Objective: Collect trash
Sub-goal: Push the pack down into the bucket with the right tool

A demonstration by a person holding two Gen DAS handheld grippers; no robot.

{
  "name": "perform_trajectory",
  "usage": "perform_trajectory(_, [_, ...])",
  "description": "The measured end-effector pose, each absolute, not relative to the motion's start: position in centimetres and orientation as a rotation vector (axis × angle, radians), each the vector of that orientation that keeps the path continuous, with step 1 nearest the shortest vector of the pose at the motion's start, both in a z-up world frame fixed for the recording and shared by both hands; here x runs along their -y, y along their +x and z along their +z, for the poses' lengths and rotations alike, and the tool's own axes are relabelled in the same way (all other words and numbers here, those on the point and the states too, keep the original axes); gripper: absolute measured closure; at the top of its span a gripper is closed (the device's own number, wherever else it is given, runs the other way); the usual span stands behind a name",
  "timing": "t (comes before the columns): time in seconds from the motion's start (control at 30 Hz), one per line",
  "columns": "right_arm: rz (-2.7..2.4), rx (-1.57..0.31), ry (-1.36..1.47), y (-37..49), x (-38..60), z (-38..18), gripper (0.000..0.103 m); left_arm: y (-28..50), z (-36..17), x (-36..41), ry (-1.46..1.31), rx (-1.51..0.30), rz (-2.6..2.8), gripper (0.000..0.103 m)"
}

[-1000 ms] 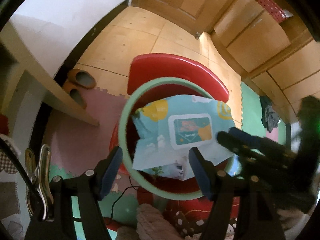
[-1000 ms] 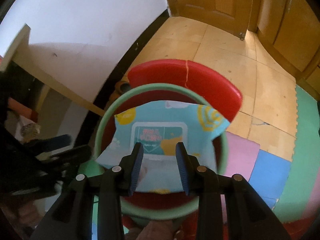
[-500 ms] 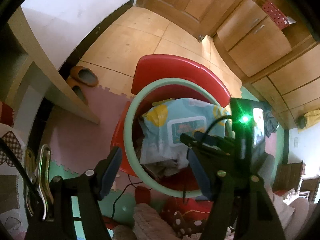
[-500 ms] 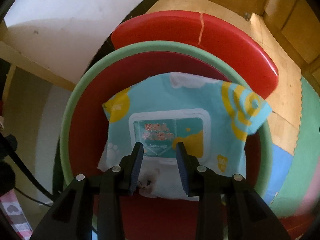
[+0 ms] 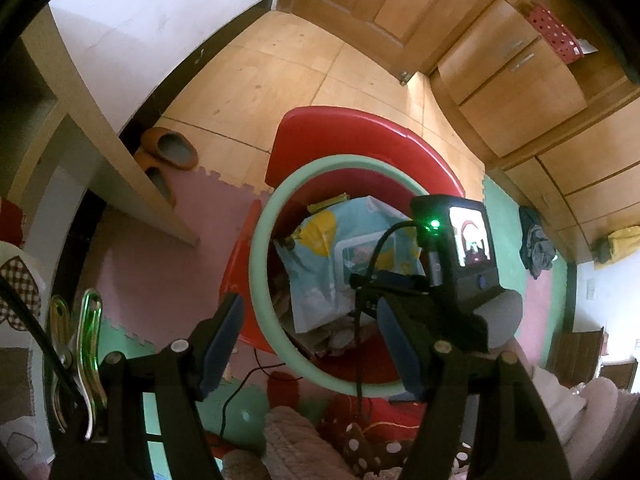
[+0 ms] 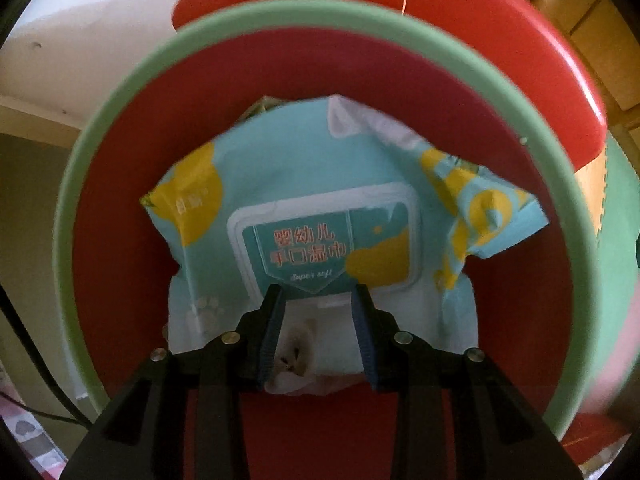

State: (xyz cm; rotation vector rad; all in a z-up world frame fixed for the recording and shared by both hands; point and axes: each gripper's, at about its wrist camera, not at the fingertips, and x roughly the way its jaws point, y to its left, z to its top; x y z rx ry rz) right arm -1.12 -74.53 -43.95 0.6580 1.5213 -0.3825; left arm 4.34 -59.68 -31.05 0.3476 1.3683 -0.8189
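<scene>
Right gripper (image 6: 318,300) fingers clamping wipes packet (image 6: 320,216) inside green-rimmed bin (image 6: 120,92), left gripper (image 5: 308,332) fingers wide

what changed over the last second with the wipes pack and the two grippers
The right gripper, shut on the empty wet wipes pack, pushed it from above the green rim down into the red-lined bin; the pack's right end crumpled against the side. The grip never loosened. The left gripper stayed open and empty over the bin, and the bin did not move.
</scene>
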Motion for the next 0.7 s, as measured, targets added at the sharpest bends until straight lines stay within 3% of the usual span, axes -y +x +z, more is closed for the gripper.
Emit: perform_trajectory(0.7, [-0.421,-1.722,0.541,2.7,73.8,-46.1,0.06,3.2,-29.0,59.7,0.396,-1.321,-0.803,0.031])
